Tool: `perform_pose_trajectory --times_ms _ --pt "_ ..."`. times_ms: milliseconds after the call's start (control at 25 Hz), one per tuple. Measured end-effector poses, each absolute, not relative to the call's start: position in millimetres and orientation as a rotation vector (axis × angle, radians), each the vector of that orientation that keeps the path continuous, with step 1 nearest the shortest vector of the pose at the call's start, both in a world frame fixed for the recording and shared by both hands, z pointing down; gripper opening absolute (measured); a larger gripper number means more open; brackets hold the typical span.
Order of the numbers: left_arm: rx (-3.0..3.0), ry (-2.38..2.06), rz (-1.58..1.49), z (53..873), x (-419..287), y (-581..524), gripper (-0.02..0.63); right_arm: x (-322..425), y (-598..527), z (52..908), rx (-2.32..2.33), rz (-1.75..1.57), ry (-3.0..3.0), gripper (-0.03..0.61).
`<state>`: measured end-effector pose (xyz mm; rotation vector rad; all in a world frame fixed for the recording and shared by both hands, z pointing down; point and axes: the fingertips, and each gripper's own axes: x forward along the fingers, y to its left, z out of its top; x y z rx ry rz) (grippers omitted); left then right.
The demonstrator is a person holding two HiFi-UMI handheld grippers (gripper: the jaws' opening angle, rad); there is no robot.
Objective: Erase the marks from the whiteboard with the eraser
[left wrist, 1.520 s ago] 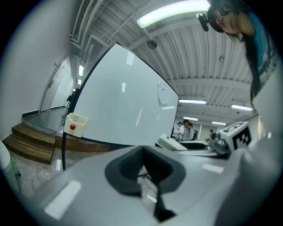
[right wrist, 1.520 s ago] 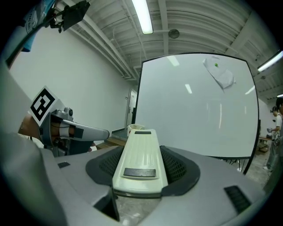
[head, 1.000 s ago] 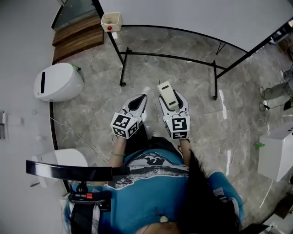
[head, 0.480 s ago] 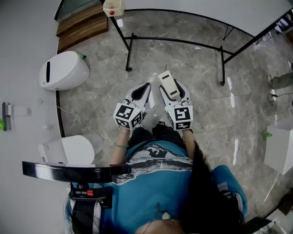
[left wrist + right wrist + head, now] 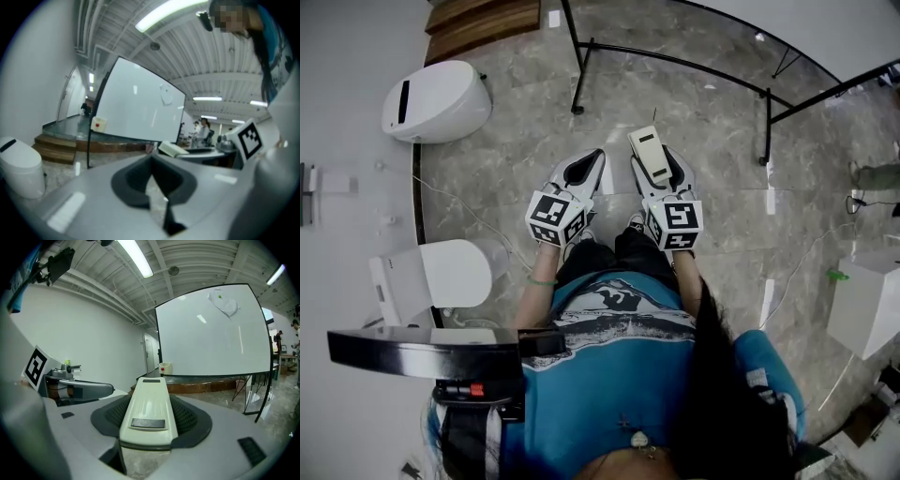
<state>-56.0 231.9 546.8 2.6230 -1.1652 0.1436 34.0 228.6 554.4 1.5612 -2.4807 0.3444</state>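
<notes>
The eraser [image 5: 149, 399] lies lengthwise in your right claw [image 5: 150, 414], whose jaws are pressed on its sides. Your left claw [image 5: 151, 164], just beside it, is closed to a sliver and empty. The stand legs [image 5: 675, 67] have slid up the head view while both claws keep their pose. The whiteboard [image 5: 211, 333] stands well ahead of the claws with its faint marks [image 5: 226, 306] untouched, so you still have to close in.

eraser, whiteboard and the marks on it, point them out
eraser [image 5: 149, 413], right gripper view, cream top face
whiteboard [image 5: 206, 345], right gripper view, bare middle
marks [image 5: 227, 307], right gripper view, faint smudge near top
</notes>
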Motion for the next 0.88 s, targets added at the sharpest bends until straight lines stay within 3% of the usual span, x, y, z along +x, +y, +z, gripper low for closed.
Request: perform_pose_trajectory --times_ms 400,880 --pt "2.635 -1.136 0.107 550 -138 270 0.005 -46 276 560 1.616 0.458 -2.492 0.264" --pt "2.684 -1.069 0.057 541 -149 283 0.005 -63 299 548 1.642 0.342 -2.433 0.264"
